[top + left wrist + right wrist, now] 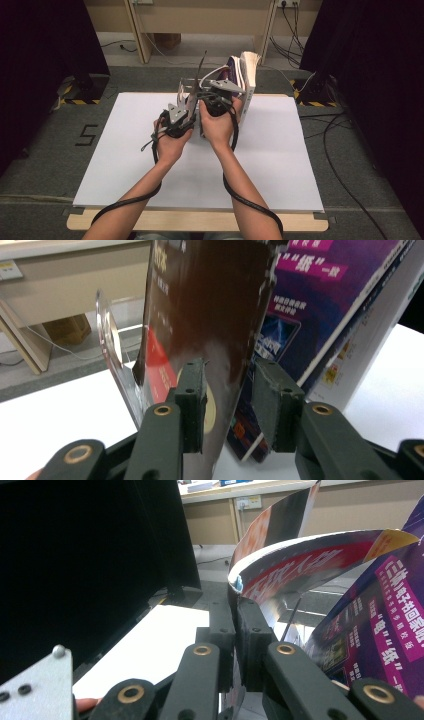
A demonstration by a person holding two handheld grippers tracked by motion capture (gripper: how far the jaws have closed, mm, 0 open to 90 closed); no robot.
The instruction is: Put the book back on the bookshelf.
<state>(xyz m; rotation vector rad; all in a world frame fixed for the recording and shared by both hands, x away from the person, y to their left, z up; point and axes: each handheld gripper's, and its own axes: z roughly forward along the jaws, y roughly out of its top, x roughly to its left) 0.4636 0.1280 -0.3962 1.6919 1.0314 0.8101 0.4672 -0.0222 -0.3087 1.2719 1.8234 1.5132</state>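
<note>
Books stand upright in a clear acrylic stand (111,335) near the far edge of the white tabletop (125,150), about midway along it.

Right tool (235,605): clenched on the top edge of a thin magazine (300,562), jaws pinched flat on the paper. The cover curls over and away from the pads. In the high view this tool (218,100) sits higher and farther back, at the top of the row.

Left tool (227,385): jaws part-way apart and straddling the lower edge of a dark glossy cover (200,305). The sheet runs between the pads, close to the left one; no firm pinch to be seen, so I take it as released. In the high view it (177,120) lies lower and nearer the person.

The purple book (330,300) leans just behind the dark cover, towards the stand's right end.

Key relation: the cover stands on edge, long axis vertical, in line with the left tool's gap. Left hand is nearer its foot, right hand holds the top. Judged next: left jaws need only close where they are.
</note>
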